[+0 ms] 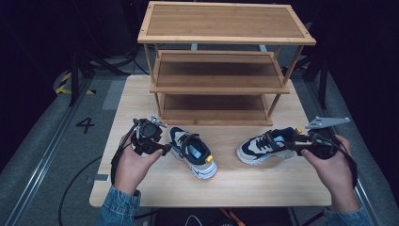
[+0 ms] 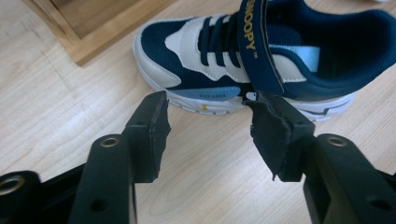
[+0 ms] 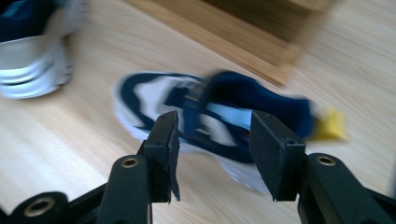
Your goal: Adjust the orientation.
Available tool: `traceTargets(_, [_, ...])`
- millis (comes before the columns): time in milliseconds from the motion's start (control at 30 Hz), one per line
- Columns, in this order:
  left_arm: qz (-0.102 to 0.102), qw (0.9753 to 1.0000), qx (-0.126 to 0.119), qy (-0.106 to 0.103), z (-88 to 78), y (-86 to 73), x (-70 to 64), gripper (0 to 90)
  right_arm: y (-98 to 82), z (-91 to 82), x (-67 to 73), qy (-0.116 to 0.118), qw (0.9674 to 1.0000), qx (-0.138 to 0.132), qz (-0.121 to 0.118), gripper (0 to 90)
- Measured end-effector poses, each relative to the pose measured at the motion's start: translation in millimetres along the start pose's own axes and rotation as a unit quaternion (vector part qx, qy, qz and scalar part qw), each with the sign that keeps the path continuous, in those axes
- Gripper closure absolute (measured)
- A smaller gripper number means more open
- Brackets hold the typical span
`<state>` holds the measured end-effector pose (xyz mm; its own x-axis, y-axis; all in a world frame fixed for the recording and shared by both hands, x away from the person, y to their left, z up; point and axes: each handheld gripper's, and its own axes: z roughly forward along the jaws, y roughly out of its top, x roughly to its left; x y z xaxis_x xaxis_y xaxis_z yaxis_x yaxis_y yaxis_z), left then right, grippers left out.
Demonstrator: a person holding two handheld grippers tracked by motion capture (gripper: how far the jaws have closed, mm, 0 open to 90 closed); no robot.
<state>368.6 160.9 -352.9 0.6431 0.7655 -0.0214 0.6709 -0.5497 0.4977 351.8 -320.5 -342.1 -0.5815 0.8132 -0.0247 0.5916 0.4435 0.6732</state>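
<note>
Two navy and white sneakers lie on the wooden table. The left shoe points its toe toward the rack, yellow heel tab toward me. My left gripper stands open at that shoe's side, jaw tips just short of its white sole. The right shoe lies toe to the left. My right gripper is open at its heel end, jaws on either side of the shoe's middle in the blurred right gripper view, with no pad pressing on it.
A three-tier wooden shoe rack stands at the back of the table, its shelves bare. The left shoe's heel appears at the upper left of the right gripper view. Dark floor surrounds the table.
</note>
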Motion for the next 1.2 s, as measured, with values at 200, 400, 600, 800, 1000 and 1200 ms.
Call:
traceTargets(200, [0.004,0.9999,0.007,-0.015,0.8,-0.5,-5.1,57.2,18.9,26.6,45.5,0.041,0.9967,0.015,-0.068,55.4])
traceTargets(400, [0.004,0.9997,0.017,-0.017,9.0,-5.5,-5.0,70.3,30.2,40.7,72.5,0.079,0.9923,0.011,-0.095,56.4])
traceTargets(600, [0.007,0.9996,0.018,-0.02,16.9,-7.9,-9.9,67.6,42.5,59.4,103.5,0.126,0.9836,0.012,-0.128,55.9])
traceTargets(800, [-0.014,0.9994,0.02,-0.026,19.7,-15.5,-10.1,60.4,49.9,76.4,122.4,0.161,0.9756,0.019,-0.148,55.7])
traceTargets(1000, [-0.042,0.9985,0.025,-0.023,41.4,-26.6,-0.4,66.1,56.4,87.1,140.1,0.188,0.9678,0.016,-0.167,55.6])
traceTargets(1200, [-0.046,0.998,0.022,-0.038,60.6,-26.8,-2.5,69.9,60.5,95.4,153.7,0.203,0.9624,0.02,-0.179,55.6])
